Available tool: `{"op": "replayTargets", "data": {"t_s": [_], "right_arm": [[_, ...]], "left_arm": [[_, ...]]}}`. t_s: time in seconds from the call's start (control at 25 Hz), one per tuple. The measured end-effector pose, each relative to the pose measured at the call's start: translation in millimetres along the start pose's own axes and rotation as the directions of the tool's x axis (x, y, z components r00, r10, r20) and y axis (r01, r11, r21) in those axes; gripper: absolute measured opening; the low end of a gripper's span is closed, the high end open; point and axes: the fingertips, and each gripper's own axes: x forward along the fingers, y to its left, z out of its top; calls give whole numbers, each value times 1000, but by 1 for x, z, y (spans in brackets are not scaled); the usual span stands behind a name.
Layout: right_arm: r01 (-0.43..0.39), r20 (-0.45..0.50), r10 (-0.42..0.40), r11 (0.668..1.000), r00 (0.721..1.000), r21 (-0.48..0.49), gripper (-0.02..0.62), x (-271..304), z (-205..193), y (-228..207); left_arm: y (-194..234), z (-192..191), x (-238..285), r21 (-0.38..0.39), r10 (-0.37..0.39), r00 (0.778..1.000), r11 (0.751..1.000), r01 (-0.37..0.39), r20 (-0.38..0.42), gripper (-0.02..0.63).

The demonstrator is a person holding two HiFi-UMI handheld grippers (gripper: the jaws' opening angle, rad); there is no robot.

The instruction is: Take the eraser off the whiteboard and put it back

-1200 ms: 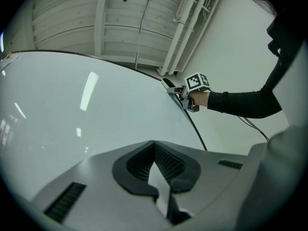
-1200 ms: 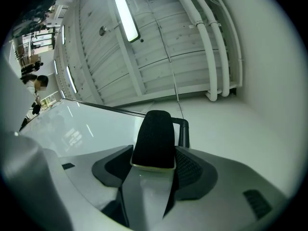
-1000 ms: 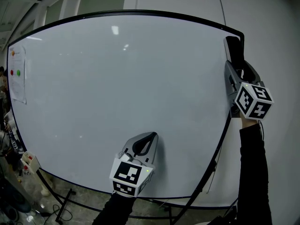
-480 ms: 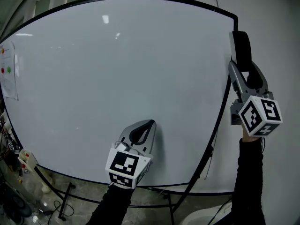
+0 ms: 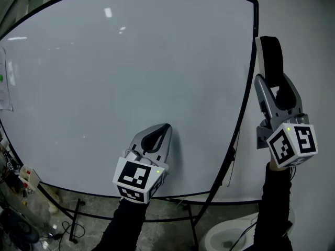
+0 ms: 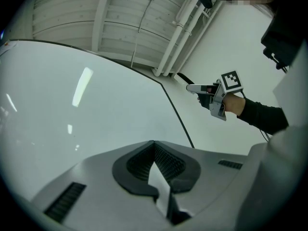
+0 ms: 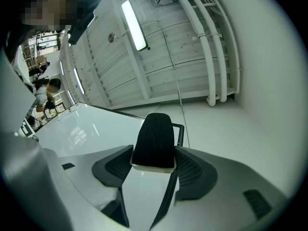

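Eraser first: an oblong block with a black felt face and a white base, the eraser [image 5: 271, 54] is pinched between the jaws of our right gripper [image 5: 273, 85]. It is off the large white whiteboard with its thin black frame [image 5: 131, 77]. In the head view it stands upright just to the right of the board's right edge, in front of the pale wall [image 5: 309, 46].

In the right gripper view the jaws press on both long sides of the eraser [image 7: 154, 138]. Its felt end sticks out beyond the tips of the right gripper [image 7: 154, 154], and the board's upper corner lies behind it.

Our left gripper [image 5: 161, 132] sits low in front of the board near its bottom edge and points upward. In its own view the left gripper [image 6: 154, 146] has its jaws pressed together with nothing between them. We cannot tell whether the tips touch the board. A paper sheet [image 5: 4, 88] hangs at the board's far left edge.
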Motion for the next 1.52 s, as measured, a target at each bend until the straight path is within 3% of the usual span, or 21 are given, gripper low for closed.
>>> {"op": "replayTargets", "data": {"t_s": [0.32,0.6,0.8,1.0,1.52], "right_arm": [[19,-5,-19,1000,1000,14,278,-5,3,-5],[18,-3,-17,999,1000,27,278,-7,4,-5],[7,5,-7,999,1000,31,278,-6,4,-4],[5,-6,-5,999,1000,47,278,-8,-3,-1],[-46,-26,49,994,998,101,278,-15,-42,22]], "left_arm": [[-5,6,-1,3,-30,1000,1000,30,10,6],[-4,9,-6,66,-13,1000,998,13,-9,5],[-8,11,-8,-31,-68,997,997,69,33,5],[-5,9,-14,-37,-38,998,999,40,55,5],[12,-15,-43,-8,109,994,994,-109,-23,5]]}}
